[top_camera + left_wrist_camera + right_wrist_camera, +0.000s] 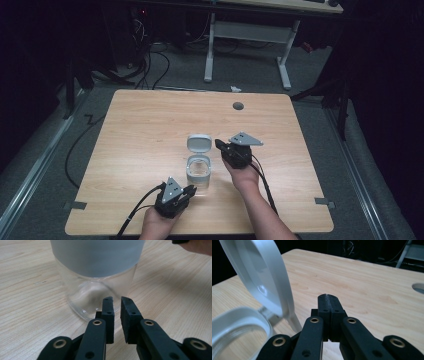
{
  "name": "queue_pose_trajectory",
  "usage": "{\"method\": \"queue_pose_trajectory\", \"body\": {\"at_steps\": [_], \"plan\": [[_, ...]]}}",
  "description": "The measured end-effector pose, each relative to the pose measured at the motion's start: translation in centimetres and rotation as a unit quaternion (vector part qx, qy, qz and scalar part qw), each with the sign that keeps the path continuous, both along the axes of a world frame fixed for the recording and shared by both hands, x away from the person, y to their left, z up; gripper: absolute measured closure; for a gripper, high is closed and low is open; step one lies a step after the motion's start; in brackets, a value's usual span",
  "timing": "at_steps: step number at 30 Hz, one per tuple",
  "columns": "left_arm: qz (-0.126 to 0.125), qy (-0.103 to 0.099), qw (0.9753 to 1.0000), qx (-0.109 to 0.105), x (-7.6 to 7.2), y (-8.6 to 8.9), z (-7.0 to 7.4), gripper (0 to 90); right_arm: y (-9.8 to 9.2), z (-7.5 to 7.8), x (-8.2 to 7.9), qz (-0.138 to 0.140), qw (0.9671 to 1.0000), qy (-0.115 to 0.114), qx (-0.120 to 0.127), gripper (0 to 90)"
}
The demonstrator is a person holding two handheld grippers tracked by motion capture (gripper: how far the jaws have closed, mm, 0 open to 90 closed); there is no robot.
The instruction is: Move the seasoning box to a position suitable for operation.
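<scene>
A wooden table (pixel 150 130) is seen from above, with a person's two forearms coming in from the near edge, each hand holding a black two-jaw gripper. Near the middle of the table stands a clear jar (pixel 199 172) with a pale grey collar; its hinged lid (pixel 198 142) is swung open and stands up behind the mouth, on the far side. The left gripper (pixel 189 190) lies low at the near side of the jar, its tips just beside the glass base. In the left gripper view its jaws stand a narrow slit apart, with nothing between them, pointing at the jar (pixel 97 277) close ahead; whether they touch the glass cannot be told. The right gripper (pixel 219 144) hovers just right of the lid, its tips near the lid's edge. In the right gripper view its jaws are pressed together, empty, with the raised lid (pixel 259 277) close on the left and the jar's rim (pixel 237 320) below it. A round grey hole (pixel 238 106) sits in the far part of the table.
</scene>
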State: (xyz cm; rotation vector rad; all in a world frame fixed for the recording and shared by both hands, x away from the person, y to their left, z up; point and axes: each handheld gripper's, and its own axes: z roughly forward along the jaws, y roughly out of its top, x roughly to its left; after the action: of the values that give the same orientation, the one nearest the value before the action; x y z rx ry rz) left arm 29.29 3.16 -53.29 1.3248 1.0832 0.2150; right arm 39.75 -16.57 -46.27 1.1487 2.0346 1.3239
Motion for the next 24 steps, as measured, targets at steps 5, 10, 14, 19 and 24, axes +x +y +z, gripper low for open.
{"method": "queue_pose_trajectory", "body": {"at_steps": [5,10,14,19,24], "plan": [[0.001,-0.005,1.0000,-0.003,-0.1,0.0,0.0,79.8,1.0,1.3,0.3,0.010,0.9998,-0.013,0.007,90.0],[0.001,-0.008,1.0000,-0.003,-0.2,0.0,0.0,79.8,1.7,2.1,-0.4,0.028,0.9993,-0.023,0.010,90.0],[0.002,-0.009,0.9999,-0.005,-0.2,0.0,0.0,79.7,2.3,2.2,-2.1,0.050,0.9983,-0.030,-0.002,90.0],[0.002,-0.008,0.9999,-0.007,-0.2,0.0,0.0,79.3,2.4,1.4,-4.7,0.073,0.9968,-0.033,-0.004,90.0],[0.002,-0.007,0.9999,-0.012,-0.2,1.1,0.8,76.6,0.9,1.2,-5.8,0.064,0.9971,-0.040,0.001,88.7]]}}
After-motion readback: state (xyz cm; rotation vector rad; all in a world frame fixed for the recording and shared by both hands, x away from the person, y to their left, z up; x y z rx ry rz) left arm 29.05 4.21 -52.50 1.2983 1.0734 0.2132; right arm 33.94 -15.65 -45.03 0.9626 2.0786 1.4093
